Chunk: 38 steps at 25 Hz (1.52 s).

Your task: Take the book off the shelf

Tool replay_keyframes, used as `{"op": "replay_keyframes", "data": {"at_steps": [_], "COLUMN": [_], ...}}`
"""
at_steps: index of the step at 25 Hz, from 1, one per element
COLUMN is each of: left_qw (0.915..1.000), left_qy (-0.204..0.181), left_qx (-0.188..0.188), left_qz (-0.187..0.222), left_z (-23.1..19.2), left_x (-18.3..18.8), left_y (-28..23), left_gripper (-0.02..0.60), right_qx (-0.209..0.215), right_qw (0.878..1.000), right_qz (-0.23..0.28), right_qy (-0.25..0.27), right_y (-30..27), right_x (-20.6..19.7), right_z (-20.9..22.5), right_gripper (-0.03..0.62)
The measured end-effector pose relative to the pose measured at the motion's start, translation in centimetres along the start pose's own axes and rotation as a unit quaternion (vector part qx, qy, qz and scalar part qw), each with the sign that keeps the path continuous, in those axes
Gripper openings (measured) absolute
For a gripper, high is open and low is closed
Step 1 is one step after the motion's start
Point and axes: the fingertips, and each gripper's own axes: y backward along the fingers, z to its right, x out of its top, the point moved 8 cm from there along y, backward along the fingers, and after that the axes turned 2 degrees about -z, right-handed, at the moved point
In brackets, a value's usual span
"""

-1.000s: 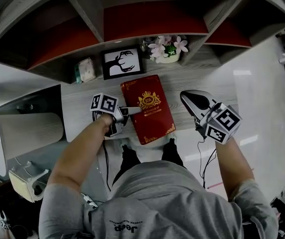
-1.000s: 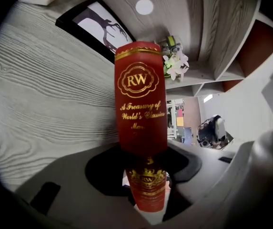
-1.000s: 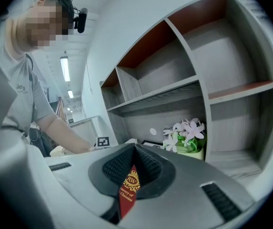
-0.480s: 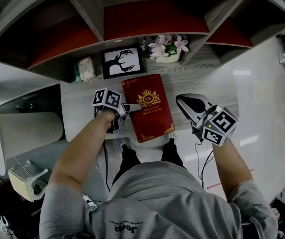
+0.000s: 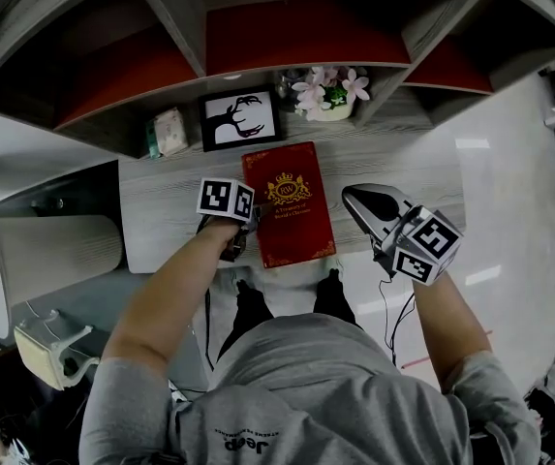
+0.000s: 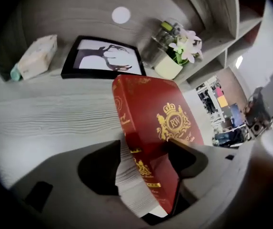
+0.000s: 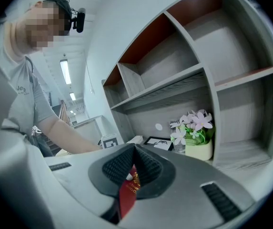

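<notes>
A red book [image 5: 289,206] with a gold crest lies flat on the grey wooden shelf board [image 5: 161,206], its lower end over the front edge. My left gripper [image 5: 245,229] is at the book's left edge. In the left gripper view its jaws are opening, with the book [image 6: 157,111] between them: one jaw beside the page block, the other over the cover [image 6: 146,151]. My right gripper [image 5: 361,200] hovers to the right of the book, shut and holding nothing. In the right gripper view [image 7: 134,149] a strip of the red book [image 7: 128,194] shows behind the jaws.
A framed deer picture [image 5: 239,119], a tissue packet [image 5: 168,134] and a pot of pink flowers [image 5: 330,95] stand behind the book. Above them are shelf compartments with red backs [image 5: 301,35]. A white stool [image 5: 49,349] stands on the floor at lower left.
The left gripper has drawn back to the left, so its finger no longer reaches over the cover. The book now lies straighter. The right gripper shifted slightly left.
</notes>
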Motion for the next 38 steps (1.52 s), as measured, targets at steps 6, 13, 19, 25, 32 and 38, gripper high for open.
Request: {"op": "replay_keyframes", "data": {"at_steps": [6,13,19,25,32,38], "left_qw": [0.9995,0.9977,0.9927,0.9747,0.9218,0.886], "left_qy": [0.021,0.045,0.055,0.058,0.055,-0.002], "left_qx": [-0.009,-0.032,-0.072,-0.127,-0.196,-0.202], "left_qz": [0.02,0.04,0.08,0.175,0.33,0.417], "left_z": [-0.2,0.0,0.7,1.3,1.3,3.5], "left_x": [-0.6,-1.2,-1.6,-1.5,-1.4,-2.3], "left_y": [-0.1,0.3,2.0,6.9,15.7,22.8], "left_gripper": [0.359,0.309,0.279,0.247,0.175,0.101], "right_qx": [0.005,0.005,0.004,0.001,-0.006,-0.014], "right_qw": [1.0,1.0,1.0,0.999,0.998,0.996], "right_qz": [0.002,0.002,0.006,0.011,0.024,0.041], "right_qy": [0.003,0.011,0.018,0.033,0.052,0.075], "right_y": [-0.3,0.1,0.3,0.7,1.6,2.9], "right_x": [0.3,0.9,1.5,2.9,5.2,8.2], "right_z": [-0.5,-1.0,-1.6,-2.1,-2.5,-3.4], "right_gripper": [0.021,0.021,0.021,0.021,0.021,0.021]}}
